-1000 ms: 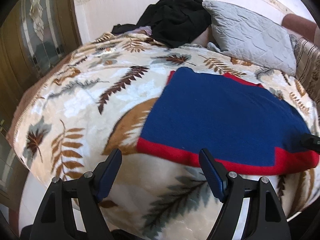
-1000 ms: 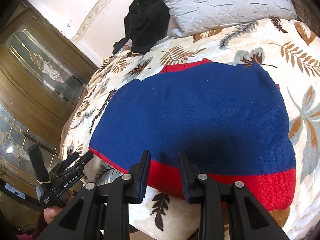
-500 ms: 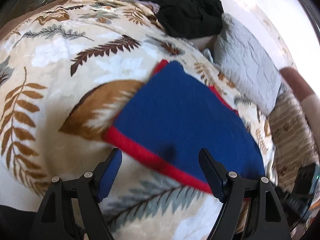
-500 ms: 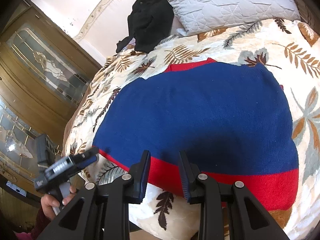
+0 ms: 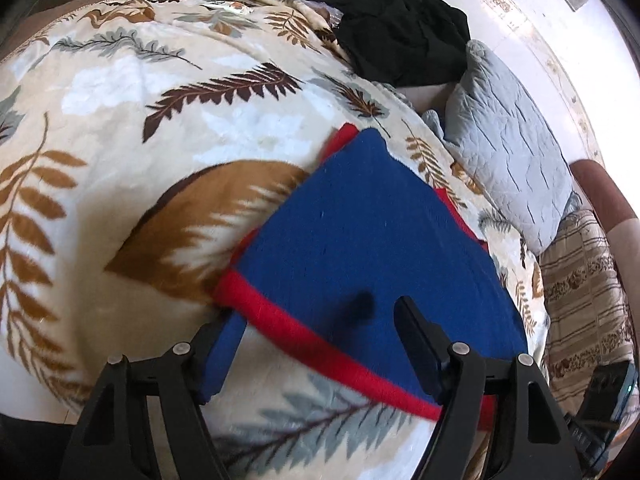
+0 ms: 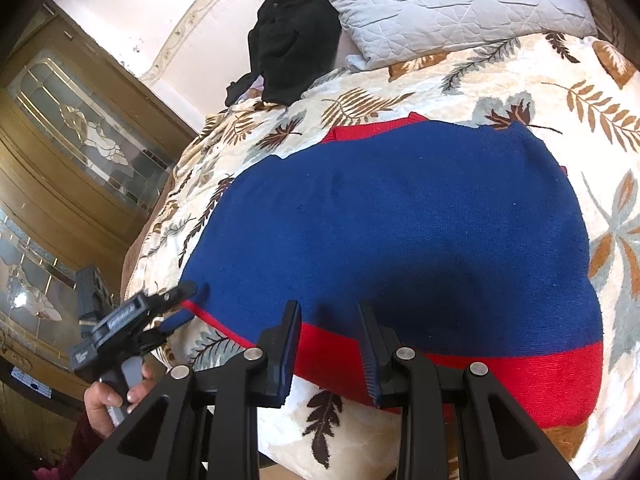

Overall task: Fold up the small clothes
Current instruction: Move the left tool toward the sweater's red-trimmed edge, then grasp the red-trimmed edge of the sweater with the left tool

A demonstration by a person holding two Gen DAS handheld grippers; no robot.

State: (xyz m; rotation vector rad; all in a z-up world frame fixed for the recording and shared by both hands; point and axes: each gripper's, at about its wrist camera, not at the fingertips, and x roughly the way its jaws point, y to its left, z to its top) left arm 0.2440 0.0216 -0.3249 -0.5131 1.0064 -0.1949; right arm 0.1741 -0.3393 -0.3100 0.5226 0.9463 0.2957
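Left gripper, jaws wide apart, straddles the blue sweater's red hem at 7 o'clock; right gripper, jaws narrowly apart, at 6 o'clock.

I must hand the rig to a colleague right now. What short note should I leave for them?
Left gripper: open, straddling the near left corner of the red hem, nothing clamped.
Right gripper: open, narrower gap, at the middle of the hem, not gripping.
The blue sweater lies flat on the leaf-print blanket, red hem toward you; grey pillow and black clothes lie behind it.
Done: sweater spread out. Left: grip the hem and make every fold.
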